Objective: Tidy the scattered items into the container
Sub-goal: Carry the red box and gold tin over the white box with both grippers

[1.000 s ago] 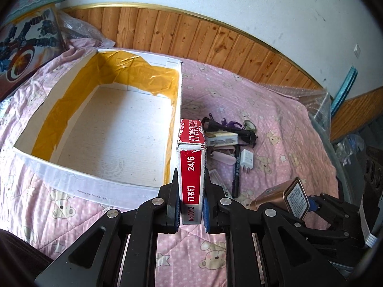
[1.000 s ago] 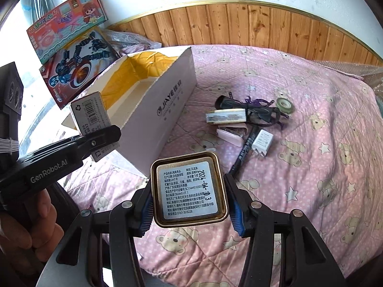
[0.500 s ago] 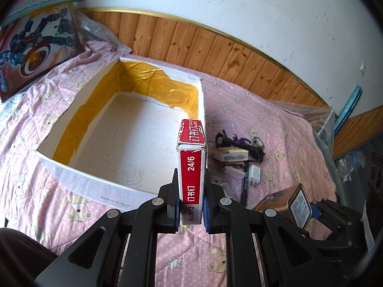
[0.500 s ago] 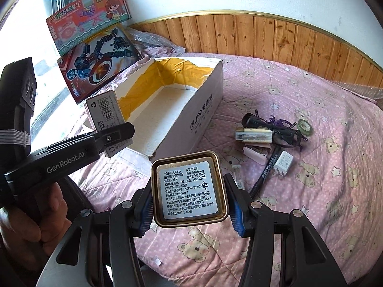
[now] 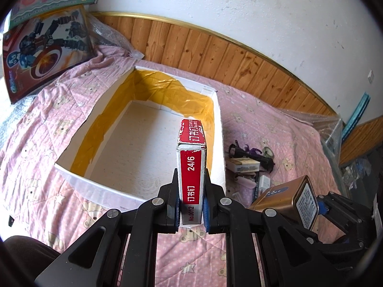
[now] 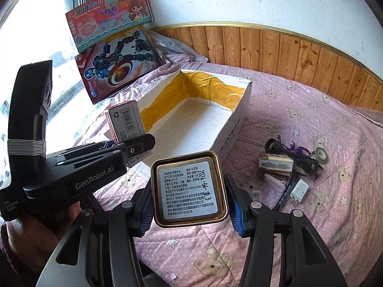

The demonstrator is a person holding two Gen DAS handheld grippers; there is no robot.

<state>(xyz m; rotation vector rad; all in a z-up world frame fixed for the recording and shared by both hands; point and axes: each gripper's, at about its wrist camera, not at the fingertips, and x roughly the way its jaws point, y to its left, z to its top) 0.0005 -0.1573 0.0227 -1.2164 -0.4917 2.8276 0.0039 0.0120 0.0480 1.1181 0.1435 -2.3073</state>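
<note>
The left gripper (image 5: 190, 209) is clenched on a red and white staple box (image 5: 192, 167); its two fingers (image 5: 172, 197) press the box's flat sides low down, and the box stands upright at the centre of the left wrist view, in front of the open container (image 5: 220, 129). In the right wrist view the same box (image 6: 124, 119) shows its barcode side at middle left, partly covered by the left gripper's black body.

The right gripper (image 6: 191, 203) stands wide, grasping one gold square tin (image 6: 189, 189) between its blue-padded fingers (image 6: 235, 215); the tin's labelled face is turned toward the camera at lower centre.

The container is one white cardboard box lined with yellow tape, lying on a pink bed quilt (image 6: 311, 227) in the upper middle of both views. Nothing can be seen inside it, though its near corner is hidden behind the staple box.

To the right on the quilt lies a small pile (image 6: 289, 165) of scattered items. One white charger plug (image 6: 299, 190), one black pen (image 6: 286, 195), one roll of tape (image 6: 320, 154) and one cream packet (image 6: 275, 162) can be counted; the dark and purple things tangled behind them are hard to make out.

Two toy boxes (image 6: 115, 57) lean at upper left. A hand (image 6: 31, 236) holding the left gripper is cut off at the lower left edge.
</note>
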